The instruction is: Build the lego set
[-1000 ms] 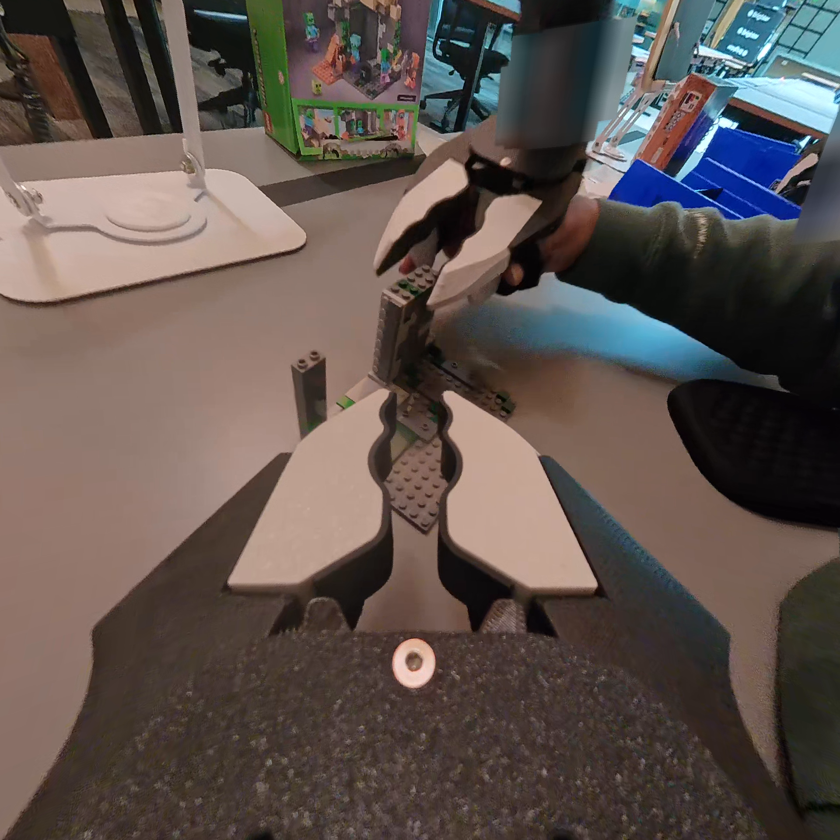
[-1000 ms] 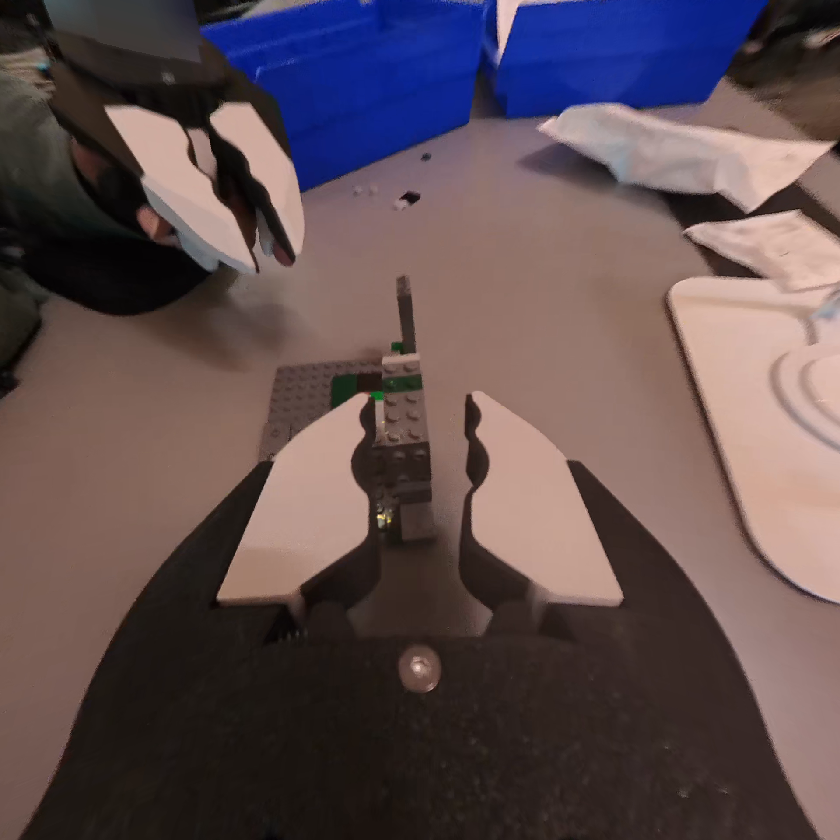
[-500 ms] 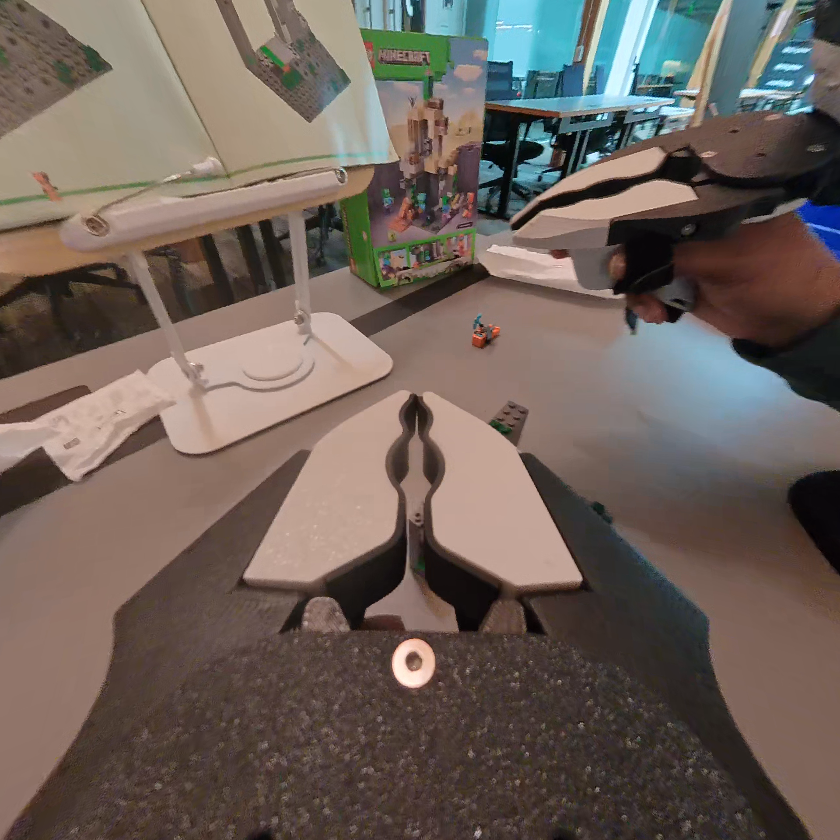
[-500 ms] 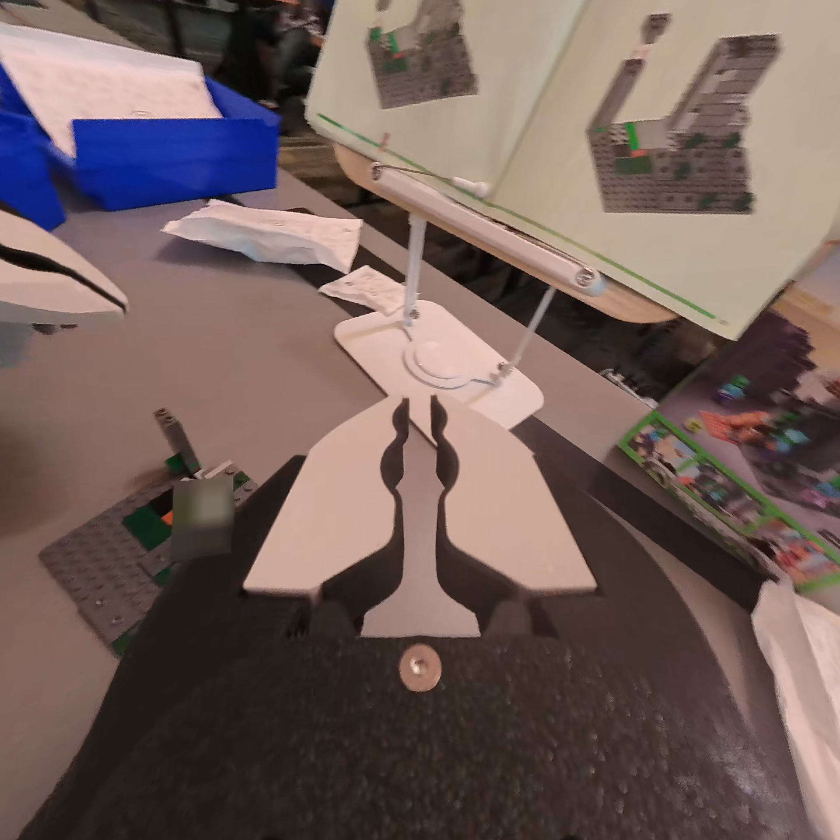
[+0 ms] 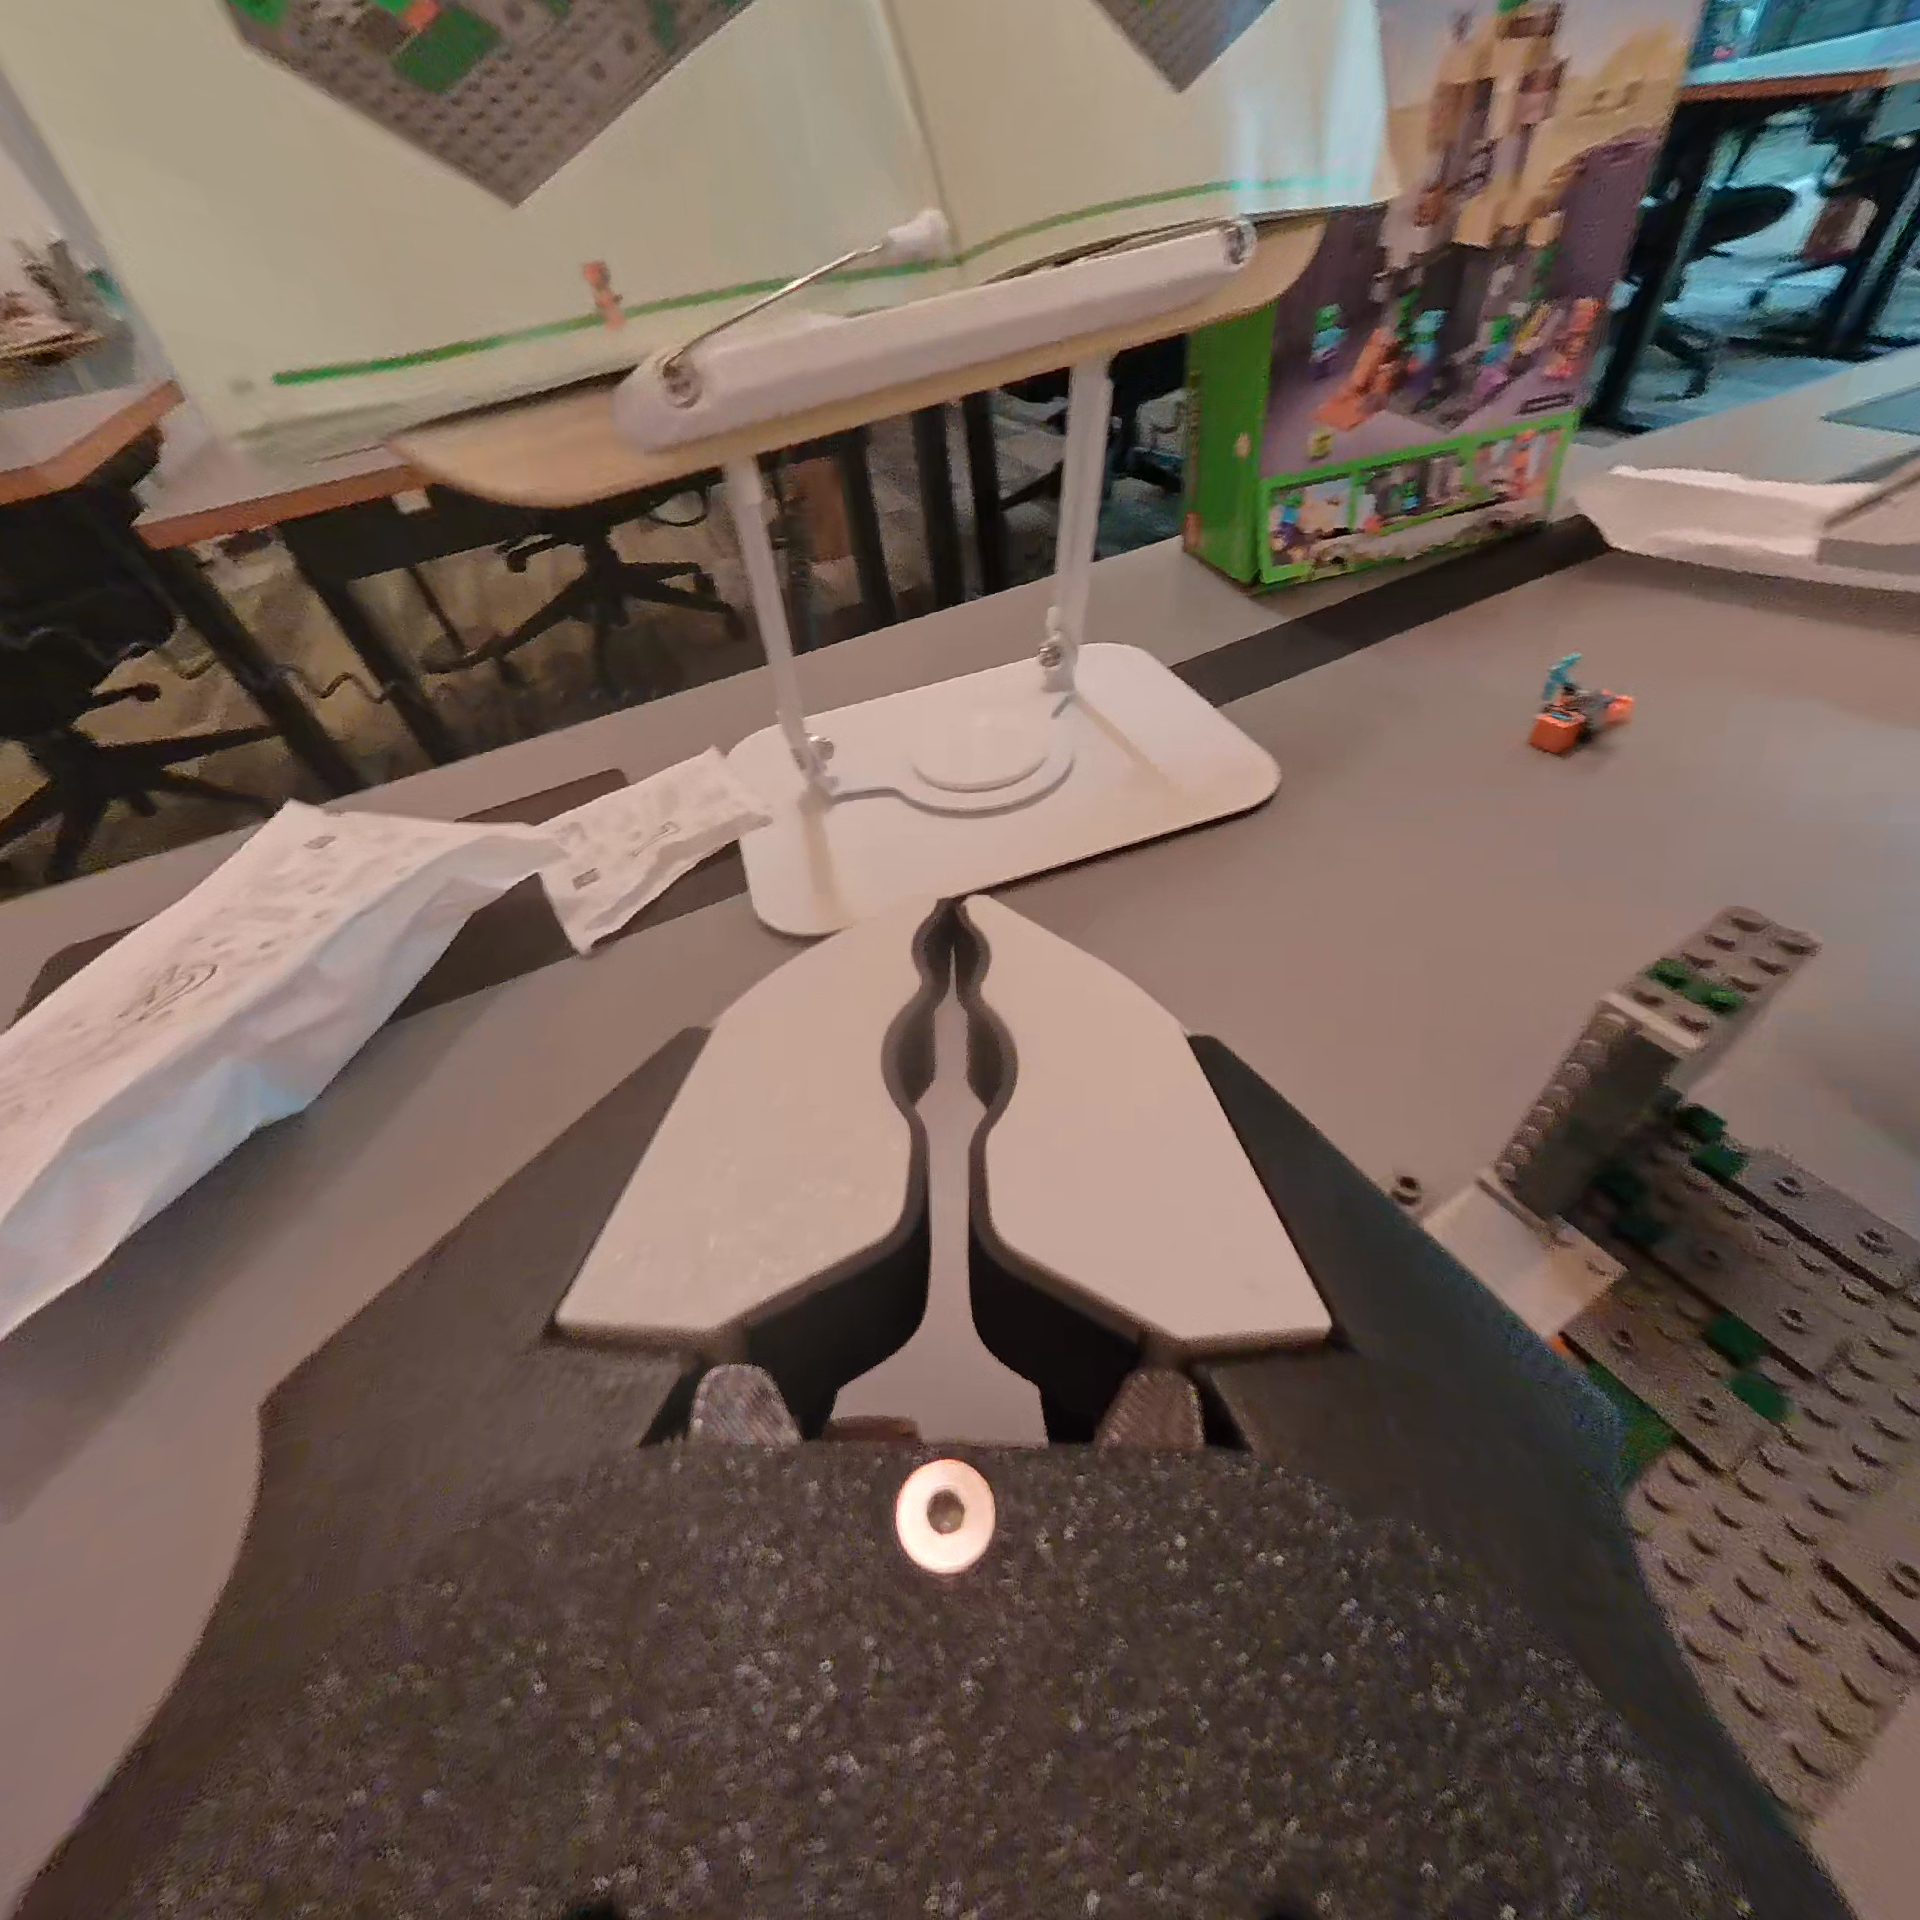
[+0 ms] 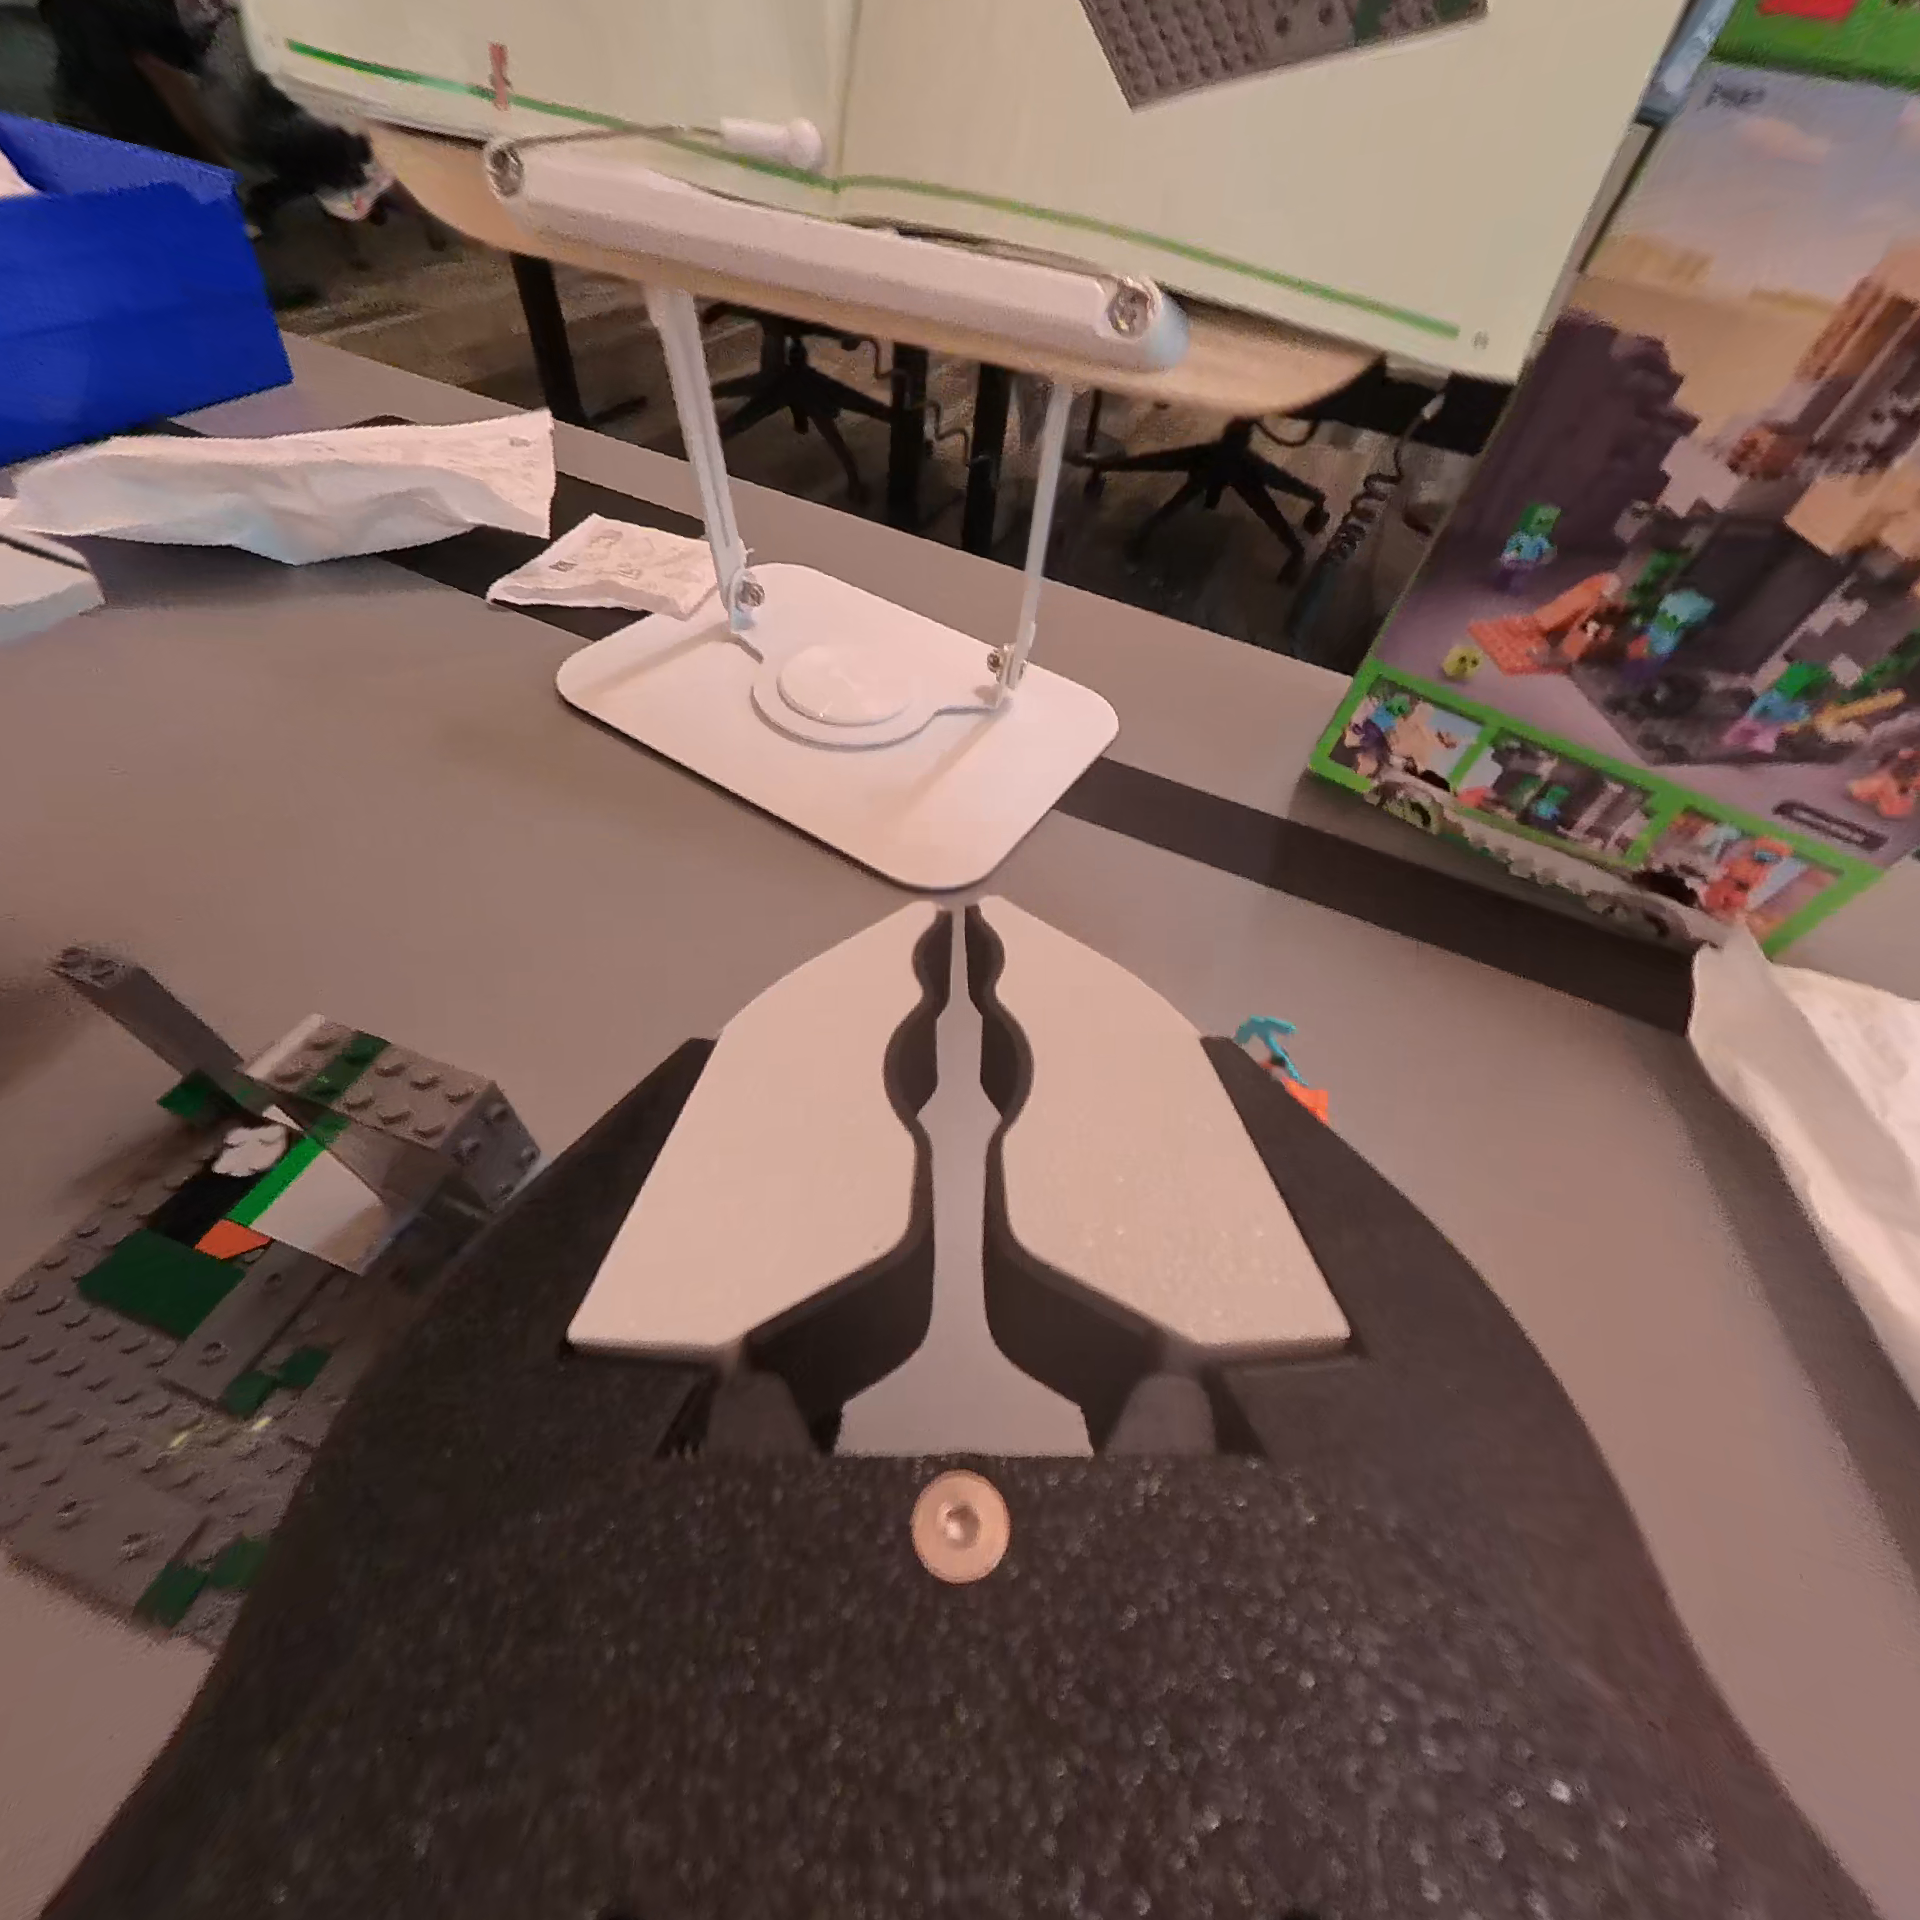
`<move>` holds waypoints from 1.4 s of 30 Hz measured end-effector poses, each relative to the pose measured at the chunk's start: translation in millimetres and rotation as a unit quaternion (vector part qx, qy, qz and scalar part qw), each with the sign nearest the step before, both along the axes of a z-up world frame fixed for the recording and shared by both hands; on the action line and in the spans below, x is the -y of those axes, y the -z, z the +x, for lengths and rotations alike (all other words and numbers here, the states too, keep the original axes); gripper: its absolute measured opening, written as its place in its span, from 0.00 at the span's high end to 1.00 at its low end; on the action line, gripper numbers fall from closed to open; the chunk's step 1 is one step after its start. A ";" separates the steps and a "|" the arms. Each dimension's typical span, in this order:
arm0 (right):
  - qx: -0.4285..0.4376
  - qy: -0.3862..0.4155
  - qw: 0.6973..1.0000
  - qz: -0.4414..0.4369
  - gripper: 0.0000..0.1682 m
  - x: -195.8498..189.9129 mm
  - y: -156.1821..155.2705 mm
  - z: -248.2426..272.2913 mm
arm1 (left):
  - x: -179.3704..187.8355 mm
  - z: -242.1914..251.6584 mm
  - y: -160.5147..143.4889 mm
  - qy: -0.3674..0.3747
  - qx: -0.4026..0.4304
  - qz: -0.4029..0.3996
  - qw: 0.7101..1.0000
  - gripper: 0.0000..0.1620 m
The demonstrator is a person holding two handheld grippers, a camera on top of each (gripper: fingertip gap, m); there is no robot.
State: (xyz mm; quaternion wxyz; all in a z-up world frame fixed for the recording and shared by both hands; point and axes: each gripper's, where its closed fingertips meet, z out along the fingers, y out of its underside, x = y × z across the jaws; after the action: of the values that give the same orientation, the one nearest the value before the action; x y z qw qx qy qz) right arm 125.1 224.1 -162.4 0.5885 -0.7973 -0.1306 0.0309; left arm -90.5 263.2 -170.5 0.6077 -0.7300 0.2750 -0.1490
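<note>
The partly built lego model, a grey studded baseplate with a grey wall and green bits, lies on the table. In the left wrist view the model (image 5: 1704, 1288) is at the right; in the right wrist view it (image 6: 239, 1216) is at the left. My left gripper (image 5: 954, 914) is shut and empty, held above the table and pointing at the white book stand (image 5: 997, 769). My right gripper (image 6: 958, 916) is shut and empty, also pointing at the stand (image 6: 842, 717). The open instruction booklet (image 6: 1143, 135) rests on the stand.
The green lego box (image 5: 1455, 343) stands at the back right, also in the right wrist view (image 6: 1683, 582). A small orange and teal figure (image 5: 1574, 717) lies on the table. White paper bags (image 5: 208, 997) lie at the left. A blue bin (image 6: 114, 281) sits far left. The grippers' ends are close to 25 cm from one another. It is some 15 cm from my right tips to the model (image 5: 1704, 1288). My right wrist view (image 6: 349, 1341) looks at it from another angle.
Both grippers have lifted off the model and turned up toward the book stand. Both have closed. The model now lies off to the side in each view.
</note>
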 end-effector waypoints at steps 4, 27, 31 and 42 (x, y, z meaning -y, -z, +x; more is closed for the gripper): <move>0.003 0.008 1.000 -0.008 1.00 -2.1 18.5 9.3 | -6.6 -14.2 9.8 -0.039 0.029 0.010 0.999 1.00; 0.013 0.017 0.996 0.087 1.00 9.1 -13.5 15.5 | 18.6 -19.3 -34.9 -0.030 0.042 0.114 0.992 1.00; 0.015 0.005 0.995 0.100 1.00 11.9 -16.7 9.9 | 18.4 -21.7 -33.7 -0.029 0.058 0.103 0.993 1.00; -0.001 -0.027 0.992 0.124 1.00 19.1 -32.6 -8.5 | 13.5 -28.1 -42.8 -0.057 0.044 0.124 0.990 1.00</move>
State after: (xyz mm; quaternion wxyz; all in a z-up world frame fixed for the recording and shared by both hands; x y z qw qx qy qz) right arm 116.6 205.0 -129.8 0.6817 -0.7144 -0.1548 0.0311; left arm -118.6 249.7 -127.8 0.7123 -0.6563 0.2224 -0.1112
